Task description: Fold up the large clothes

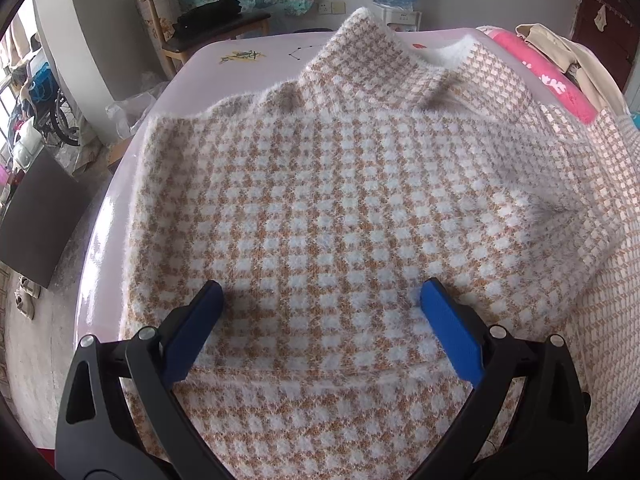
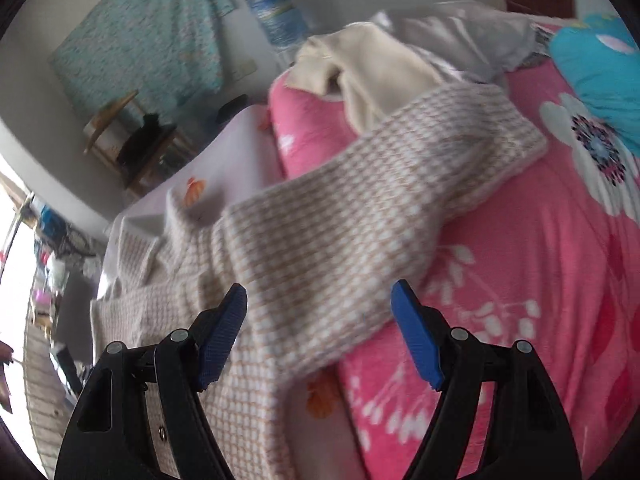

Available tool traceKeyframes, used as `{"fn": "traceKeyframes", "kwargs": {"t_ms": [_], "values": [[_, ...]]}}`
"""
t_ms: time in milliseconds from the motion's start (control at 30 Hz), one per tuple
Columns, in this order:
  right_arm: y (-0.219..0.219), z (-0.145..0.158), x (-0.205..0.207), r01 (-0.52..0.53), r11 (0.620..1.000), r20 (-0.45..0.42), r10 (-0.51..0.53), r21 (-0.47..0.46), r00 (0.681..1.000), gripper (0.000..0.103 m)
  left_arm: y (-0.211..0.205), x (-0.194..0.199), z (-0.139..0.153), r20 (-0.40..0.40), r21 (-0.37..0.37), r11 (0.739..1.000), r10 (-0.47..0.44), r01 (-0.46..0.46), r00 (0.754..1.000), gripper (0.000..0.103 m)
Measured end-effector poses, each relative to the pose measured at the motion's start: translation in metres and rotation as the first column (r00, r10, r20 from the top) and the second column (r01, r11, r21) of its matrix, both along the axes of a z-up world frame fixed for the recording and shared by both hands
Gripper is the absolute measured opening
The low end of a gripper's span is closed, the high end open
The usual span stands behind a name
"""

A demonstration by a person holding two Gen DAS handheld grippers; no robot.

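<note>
Two grippers frame what we see, and neither has anything pinched. Through the left wrist camera we find the left gripper spread wide, its blue pads standing apart above the checked sweater with only fuzzy knit showing in the gap — no fold is caught. The sweater (orange-and-white houndstooth, quite fluffy) lies spread over a pale lilac table, its collar end toward the far edge. Through the right wrist camera, which is blurred, we see the right gripper with its jaws parted and bare, above the sweater's side. From there one sleeve stretches away onto a pink flowered quilt beside the table, its cuff resting near a cream garment. Behind the table stands a wooden chair against the wall.
</note>
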State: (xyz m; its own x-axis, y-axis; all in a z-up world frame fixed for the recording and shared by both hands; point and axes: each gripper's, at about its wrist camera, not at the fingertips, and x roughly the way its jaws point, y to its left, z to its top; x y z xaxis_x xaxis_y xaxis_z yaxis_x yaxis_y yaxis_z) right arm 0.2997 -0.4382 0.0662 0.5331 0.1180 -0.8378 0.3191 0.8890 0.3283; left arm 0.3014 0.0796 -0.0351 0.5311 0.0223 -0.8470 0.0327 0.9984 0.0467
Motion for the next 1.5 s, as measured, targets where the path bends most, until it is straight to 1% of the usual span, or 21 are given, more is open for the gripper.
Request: {"fn": "traceKeyframes", "kwargs": {"t_ms": [67,133,200,233,267,367,500,533,600,700,767,867,933,1000,1100,1167,1267,1333,1433,1500], "values": [[-0.033,-0.006,0.007,0.091,0.995,-0.007,-0.091,0.035,0.996,0.073,0.0,-0.001,0.0,0.002,0.0,1.0,0.001,-0.001,1.0,0.096],[-0.065,-0.018,0.015,0.169,0.978,-0.025,-0.167,0.121,0.986,0.073,0.001,-0.001,0.0,0.001,-0.001,1.0,0.001,-0.001,1.0,0.096],[-0.094,-0.036,0.022,0.258,0.937,-0.043,-0.255,0.237,0.966,0.073,0.0,-0.001,0.0,0.001,0.0,1.0,0.0,0.0,1.0,0.096],[-0.106,-0.044,0.025,0.3,0.914,-0.051,-0.297,0.273,0.953,0.073,0.001,-0.001,0.0,0.001,-0.001,1.0,0.0,0.0,1.0,0.096],[-0.116,-0.05,0.028,0.338,0.897,-0.057,-0.336,0.286,0.94,0.073,0.001,-0.001,0.0,0.0,-0.002,1.0,0.0,0.0,1.0,0.096],[-0.137,-0.062,0.035,0.421,0.857,-0.059,-0.424,0.298,0.904,0.073,0.001,-0.001,0.0,-0.002,-0.001,1.0,-0.001,0.001,1.0,0.096],[-0.156,-0.074,0.044,0.501,0.825,-0.064,-0.503,0.26,0.862,0.061,0.001,0.0,0.001,-0.011,-0.002,1.0,-0.001,0.001,1.0,0.096],[-0.159,-0.077,0.045,0.515,0.818,-0.059,-0.519,0.258,0.853,0.056,0.001,-0.001,0.001,-0.01,-0.002,1.0,-0.002,0.002,1.0,0.096],[-0.166,-0.082,0.047,0.533,0.805,-0.047,-0.541,0.261,0.84,0.052,0.0,-0.001,0.001,-0.006,-0.002,1.0,-0.001,0.001,1.0,0.096],[-0.172,-0.089,0.049,0.539,0.799,-0.024,-0.553,0.266,0.833,0.047,0.001,0.002,0.002,-0.007,-0.002,1.0,-0.002,0.002,1.0,0.096],[-0.177,-0.09,0.054,0.538,0.805,-0.015,-0.552,0.251,0.834,0.043,0.001,0.001,0.001,-0.008,-0.002,1.0,-0.001,0.001,1.0,0.096],[-0.177,-0.086,0.06,0.529,0.823,0.002,-0.541,0.208,0.841,0.028,0.0,0.002,0.001,-0.011,-0.002,1.0,-0.001,0.001,1.0,0.096],[-0.172,-0.074,0.06,0.528,0.833,0.03,-0.539,0.164,0.841,0.023,0.0,0.002,0.001,-0.01,-0.002,1.0,-0.001,0.001,1.0,0.096],[-0.164,-0.056,0.059,0.52,0.849,0.072,-0.527,0.097,0.847,0.021,0.001,0.002,0.001,-0.01,-0.003,1.0,-0.001,0.001,1.0,0.096],[-0.144,-0.012,0.05,0.485,0.874,0.165,-0.475,-0.023,0.864,0.021,0.0,0.002,0.001,-0.011,-0.004,1.0,-0.003,0.003,1.0,0.096],[-0.124,0.024,0.043,0.444,0.893,0.232,-0.418,-0.076,0.879,0.021,0.0,0.002,0.001,-0.011,-0.002,1.0,-0.004,0.004,1.0,0.096],[-0.087,0.081,0.032,0.357,0.926,0.337,-0.298,-0.127,0.893,0.021,-0.001,0.004,0.001,-0.015,-0.004,1.0,-0.014,0.014,1.0,0.096],[-0.05,0.118,0.026,0.291,0.939,0.395,-0.199,-0.186,0.897,0.021,-0.001,0.005,0.001,-0.016,-0.002,1.0,-0.019,0.019,1.0,0.096],[0.014,0.161,0.025,0.18,0.949,0.442,-0.049,-0.26,0.896,0.021,-0.001,0.004,0.006,-0.026,-0.007,0.999,-0.031,0.031,0.999,0.096],[0.059,0.181,0.021,0.094,0.954,0.462,0.05,-0.284,0.886,0.021,0.003,-0.004,0.016,-0.002,-0.031,0.999,-0.036,0.036,0.999,0.096]]}}
